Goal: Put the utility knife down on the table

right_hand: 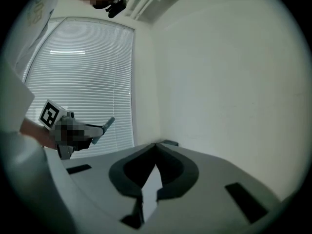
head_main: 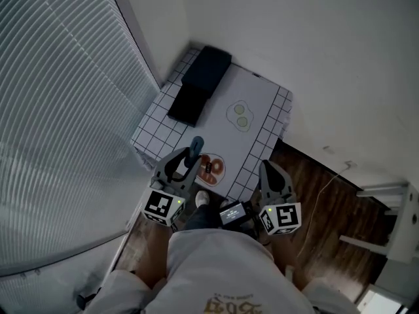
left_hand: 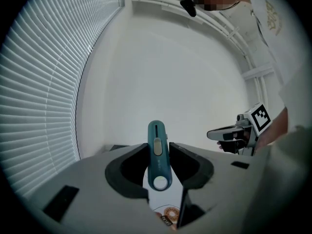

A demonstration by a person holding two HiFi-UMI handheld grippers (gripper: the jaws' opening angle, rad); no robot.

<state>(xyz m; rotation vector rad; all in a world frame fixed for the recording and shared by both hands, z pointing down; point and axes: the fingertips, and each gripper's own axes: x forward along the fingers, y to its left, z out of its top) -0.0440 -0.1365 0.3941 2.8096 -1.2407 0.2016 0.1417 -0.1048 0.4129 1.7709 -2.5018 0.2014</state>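
Note:
A teal utility knife (head_main: pixel 195 149) (left_hand: pixel 157 155) stands upright between the jaws of my left gripper (head_main: pixel 188 157) (left_hand: pixel 158 149), which is shut on its handle. The gripper and knife are raised above the near edge of the table (head_main: pixel 258 93), which has a white grid-pattern cloth. In the right gripper view the knife's tip (right_hand: pixel 108 123) sticks out of the left gripper against the blinds. My right gripper (head_main: pixel 267 169) (right_hand: pixel 156 146) is at the table's near right corner, pointing up at the wall. Its jaws meet at the tips and hold nothing.
A brown roll of tape (head_main: pixel 211 167) (left_hand: pixel 170 213) lies just under the left gripper. Farther back sit a clear pouch with green pieces (head_main: pixel 239 115) and a black case (head_main: pixel 200 84). Window blinds (head_main: pixel 59 110) run along the left; wood floor (head_main: pixel 321 221) lies to the right.

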